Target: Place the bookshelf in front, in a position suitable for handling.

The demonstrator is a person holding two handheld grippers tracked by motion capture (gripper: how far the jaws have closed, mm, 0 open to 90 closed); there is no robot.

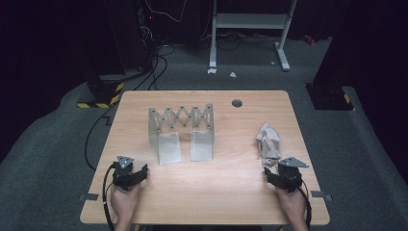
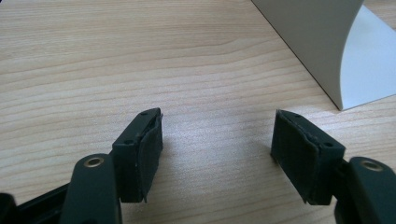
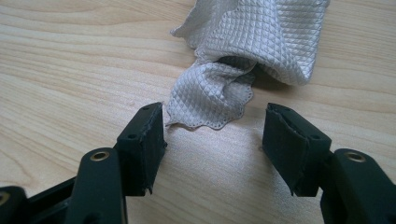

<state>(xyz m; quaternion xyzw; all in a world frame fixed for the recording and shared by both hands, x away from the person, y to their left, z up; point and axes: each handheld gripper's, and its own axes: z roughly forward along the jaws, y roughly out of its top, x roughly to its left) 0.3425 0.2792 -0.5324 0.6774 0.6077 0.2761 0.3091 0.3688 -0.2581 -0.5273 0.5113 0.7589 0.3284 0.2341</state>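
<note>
left gripper (image 1: 129, 174): black, grey three-cornered plate on top, black cable, lower left
right gripper (image 1: 285, 176): black, grey plate, lower right
pads (image 2: 148, 156): dark, soft-looking
screws (image 3: 99, 155): brass rings

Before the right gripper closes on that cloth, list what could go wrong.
1. The right gripper is open with only the cloth's scalloped edge near its jaws; a pinch there may catch a thin corner that slips out.
2. The cloth lies crumpled, so it may come up bunched, not spread.
3. The folding metal rack stands mid-table; a dragged cloth could snag or nudge it.
</note>
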